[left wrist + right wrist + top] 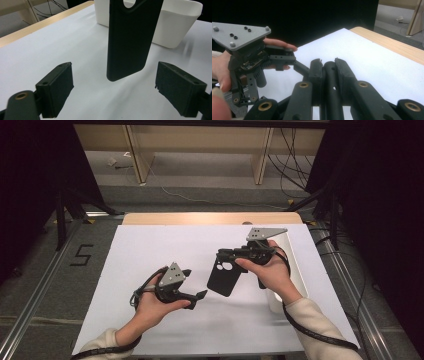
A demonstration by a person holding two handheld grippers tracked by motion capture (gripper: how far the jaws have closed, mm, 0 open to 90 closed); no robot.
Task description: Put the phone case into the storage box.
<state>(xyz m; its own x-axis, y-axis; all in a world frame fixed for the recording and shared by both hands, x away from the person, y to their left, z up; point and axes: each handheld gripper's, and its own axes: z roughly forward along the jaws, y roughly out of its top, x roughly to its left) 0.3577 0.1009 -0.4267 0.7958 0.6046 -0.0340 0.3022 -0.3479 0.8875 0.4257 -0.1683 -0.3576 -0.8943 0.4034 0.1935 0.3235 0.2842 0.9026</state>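
A black phone case (226,275) with a camera cut-out hangs above the white table sheet (165,245), lower end free. My right gripper (220,255) is shut on its upper edge. In the right gripper view the jaws (329,63) press together on the thin case edge (329,75). My left gripper (194,283) is at the lower left of the case, open and pointed at it. In the left gripper view the case (130,37) hangs ahead of the wide-apart pads (60,87), touching neither of them.
A white plastic bin (295,265) stands at the table's right side, behind my right hand, and appears again in the left gripper view (175,22). The wooden table edge (210,218) runs along the far side. Cables trail from both grippers.
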